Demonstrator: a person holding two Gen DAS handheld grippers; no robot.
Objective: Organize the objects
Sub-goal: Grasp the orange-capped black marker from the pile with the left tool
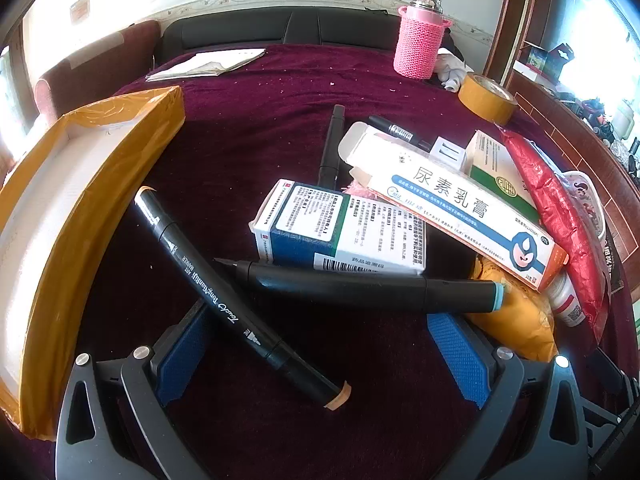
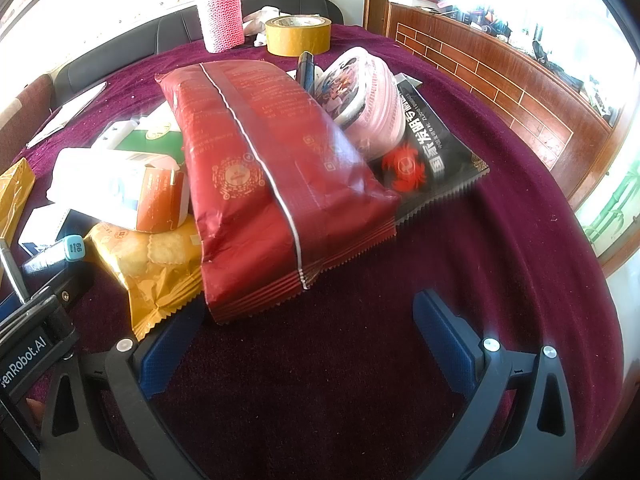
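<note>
Basically both grippers' fingers stand wide apart, empty: left gripper (image 1: pixel 320 344) straddles the black peach-capped marker (image 1: pixel 236 296), likely first pick. Right gripper (image 2: pixel 316 344) faces the red foil snack bag (image 2: pixel 276 184), beside the tape-wrapped open cardboard box (image 1: pixel 60 216).

Your left gripper (image 1: pixel 320 360) has bare maroon cloth (image 1: pixel 380 420) right below it, but two black markers (image 1: pixel 224 284) (image 1: pixel 360 286) cross between its wide-open fingers. The taped tray (image 1: pixel 80 184) walls off the left side. Ahead of your right gripper (image 2: pixel 316 344), the red bag (image 2: pixel 276 184) blocks the way; right of it the cloth lies open.
</note>
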